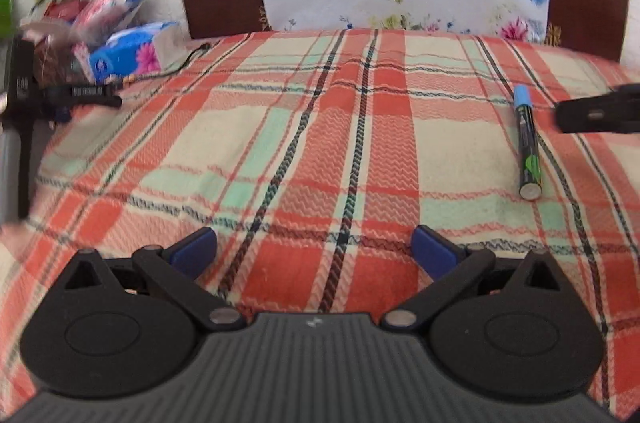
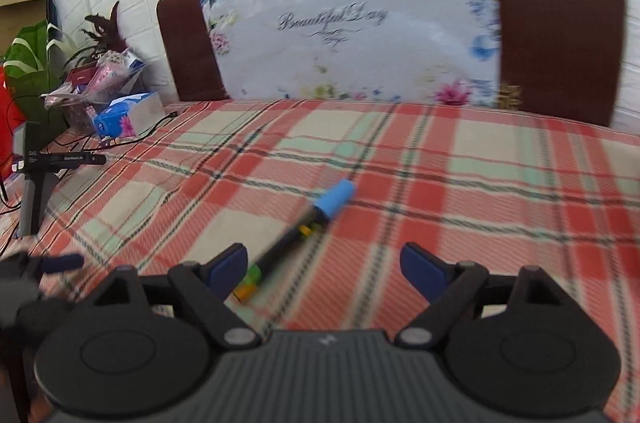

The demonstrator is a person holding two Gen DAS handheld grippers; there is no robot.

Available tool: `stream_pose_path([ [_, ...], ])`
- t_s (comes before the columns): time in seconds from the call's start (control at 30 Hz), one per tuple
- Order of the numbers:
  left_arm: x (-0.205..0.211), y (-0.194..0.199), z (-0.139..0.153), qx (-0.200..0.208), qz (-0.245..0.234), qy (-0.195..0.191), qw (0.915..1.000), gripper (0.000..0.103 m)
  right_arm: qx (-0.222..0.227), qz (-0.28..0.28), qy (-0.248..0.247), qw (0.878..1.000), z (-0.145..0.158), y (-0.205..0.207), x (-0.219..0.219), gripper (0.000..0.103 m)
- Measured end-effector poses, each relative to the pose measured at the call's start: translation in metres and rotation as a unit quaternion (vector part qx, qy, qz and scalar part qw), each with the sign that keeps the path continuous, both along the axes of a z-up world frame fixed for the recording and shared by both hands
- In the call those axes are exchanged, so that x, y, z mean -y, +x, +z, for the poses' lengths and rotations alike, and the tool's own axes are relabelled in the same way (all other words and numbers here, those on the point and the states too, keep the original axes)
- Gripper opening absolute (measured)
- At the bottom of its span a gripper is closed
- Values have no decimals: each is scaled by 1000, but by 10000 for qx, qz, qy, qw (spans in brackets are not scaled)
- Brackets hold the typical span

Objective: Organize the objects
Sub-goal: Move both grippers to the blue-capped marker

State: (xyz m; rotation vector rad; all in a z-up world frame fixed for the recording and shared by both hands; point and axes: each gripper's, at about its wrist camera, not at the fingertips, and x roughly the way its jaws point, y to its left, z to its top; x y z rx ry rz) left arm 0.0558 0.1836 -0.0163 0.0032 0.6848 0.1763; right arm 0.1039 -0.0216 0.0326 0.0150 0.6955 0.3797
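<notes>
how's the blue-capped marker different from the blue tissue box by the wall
The marker is a slim black tube with a light blue cap; the tissue box is a blocky blue carton printed with pink flowers. The marker lies alone out on the plaid blanket, just ahead of the right tool; the tissue box sits at the bed's far left edge against a clutter of packets. Both rest flat and neither is held.

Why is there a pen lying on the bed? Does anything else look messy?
The marker pen with the blue cap lies loose on the plaid blanket, away from other things. By the wall, a heap of packets and a tissue box looks jumbled, with a black cable trailing onto the blanket.
</notes>
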Motion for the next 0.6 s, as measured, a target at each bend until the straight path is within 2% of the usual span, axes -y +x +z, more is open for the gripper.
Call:
stream_pose_path([
  [0.03, -5, 0, -1, 4, 69, -253, 9997, 103, 0, -6, -86, 10000, -5, 10, -11, 84],
  [0.07, -6, 0, -1, -16, 47, -288, 9996, 103, 41, -31, -249, 9997, -9, 17, -21, 83],
  [0.1, -4, 0, 0, -37, 0, -226, 9997, 103, 65, -56, -438, 9990, -15, 23, -28, 79],
  [0.13, -2, -1, 0, -50, -35, -174, 9998, 103, -11, -60, -603, 9982, -23, 27, -33, 69],
  [0.17, -1, -1, 0, -73, -50, -152, 9998, 103, -143, -12, -600, 9981, -31, 28, -31, 65],
  [0.2, 0, -1, 2, -119, -71, -159, 9998, 103, -240, 7, -632, 9977, -36, 24, -29, 47],
  [0.23, 0, 0, 4, -189, -160, -260, 9994, 102, -52, 31, -798, 9968, -37, 15, -26, 33],
  [0.27, 3, 2, 8, -239, -343, -448, 9981, 101, 27, 124, -964, 9953, -36, 5, -22, 27],
  [0.3, 8, 4, 12, -268, -579, -642, 9959, 91, 7, 146, -984, 9950, -35, -4, -14, 20],
  [0.33, 17, 7, 18, -301, -818, -793, 9930, 83, -44, 128, -953, 9954, -33, -14, -4, 19],
  [0.37, 28, 10, 24, -327, -1067, -935, 9893, 79, -52, 73, -944, 9955, -32, -25, 6, 19],
  [0.43, 52, 18, 34, -442, -1597, -1357, 9768, 64, -63, -118, -894, 9959, -33, -48, 28, 19],
  [0.53, 83, 40, 37, -826, -1841, -2036, 9580, 63, -17, -333, -871, 9956, -32, -77, 54, 19],
  [0.6, 106, 49, 39, -931, -1945, -2156, 9524, 63, 61, -325, -974, 9947, -31, -87, 58, 19],
])
